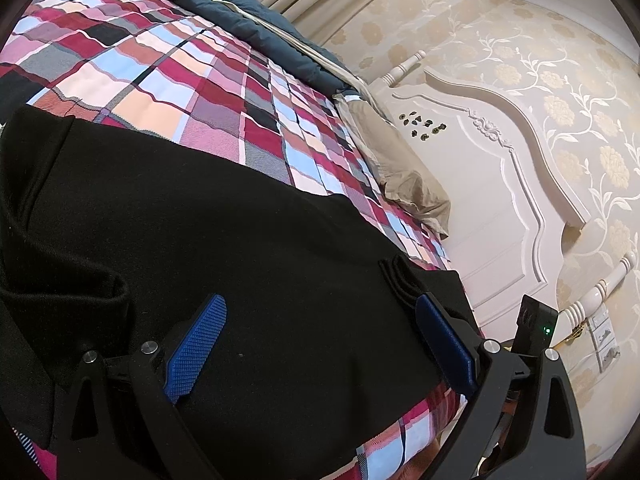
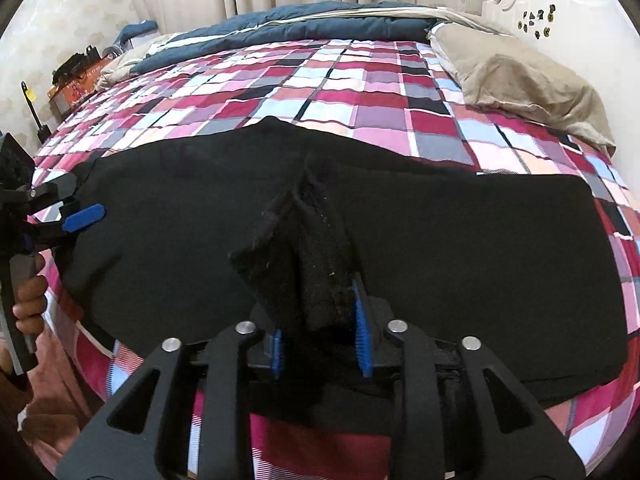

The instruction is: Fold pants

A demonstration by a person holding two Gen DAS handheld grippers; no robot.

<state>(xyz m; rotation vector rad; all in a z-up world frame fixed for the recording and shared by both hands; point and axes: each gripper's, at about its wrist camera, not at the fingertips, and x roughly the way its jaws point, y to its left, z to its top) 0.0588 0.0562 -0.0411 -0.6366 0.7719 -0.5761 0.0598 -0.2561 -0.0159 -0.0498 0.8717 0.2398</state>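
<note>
While the black fabric pants [image 2: 440,240] lie half-folded on the plaid bed cover [image 2: 320,80], the right tool [image 2: 320,332] loosely surrounds a bunched fold, pads not visibly pressing. The left tool [image 1: 320,340] stands released over the cloth. Next, I think, the fold must be laid flat and smoothed.

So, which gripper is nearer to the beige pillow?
Left. The left gripper sits at the pants' end toward the pillow; the right gripper is farther along.

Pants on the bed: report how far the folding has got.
Done: the black pants lie spread flat across the plaid bedspread. In hand: a bunched fold stands between the right gripper fingers; the left gripper straddles an edge, open. Left: finishing the folds.
</note>
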